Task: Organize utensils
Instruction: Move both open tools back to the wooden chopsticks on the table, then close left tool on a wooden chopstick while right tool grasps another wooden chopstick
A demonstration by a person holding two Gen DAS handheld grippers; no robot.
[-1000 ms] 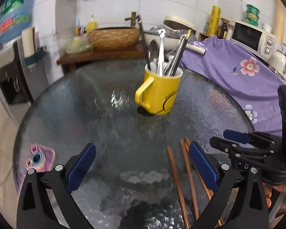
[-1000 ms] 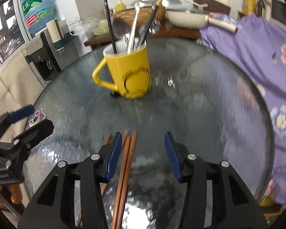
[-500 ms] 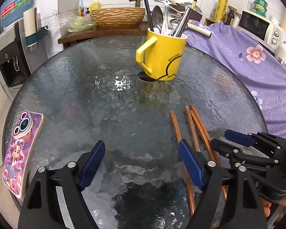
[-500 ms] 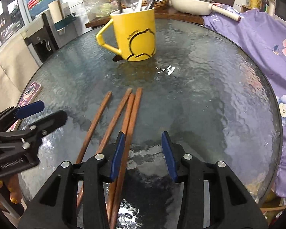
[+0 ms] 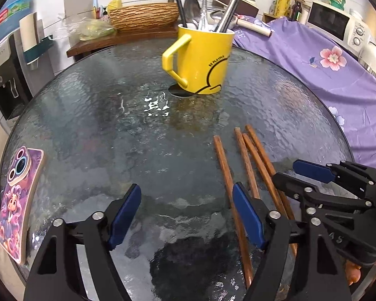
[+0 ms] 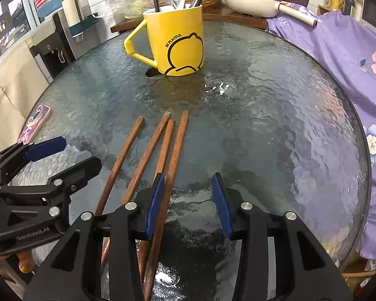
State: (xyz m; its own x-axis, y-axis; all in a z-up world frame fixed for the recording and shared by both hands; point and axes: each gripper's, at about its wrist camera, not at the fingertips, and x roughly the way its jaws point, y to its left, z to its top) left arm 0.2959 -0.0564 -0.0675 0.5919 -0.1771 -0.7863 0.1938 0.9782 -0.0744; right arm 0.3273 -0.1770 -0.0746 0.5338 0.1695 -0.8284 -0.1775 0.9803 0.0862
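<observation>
Standing at twelve o'clock on the worktop (image 6: 275,130), the mug (image 6: 180,40) already holds cutlery, while four chopsticks (image 6: 160,148) lie loose at six o'clock, both the left hand-held gripper (image 5: 185,215) and right hand-held gripper (image 6: 188,200) open and empty.

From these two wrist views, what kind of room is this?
Most likely a home kitchen or dining corner. A microwave and a water dispenser stand at the edges, a white pan sits on the wooden side shelf, and a yellow mug of utensils stands on the round glass table.
</observation>
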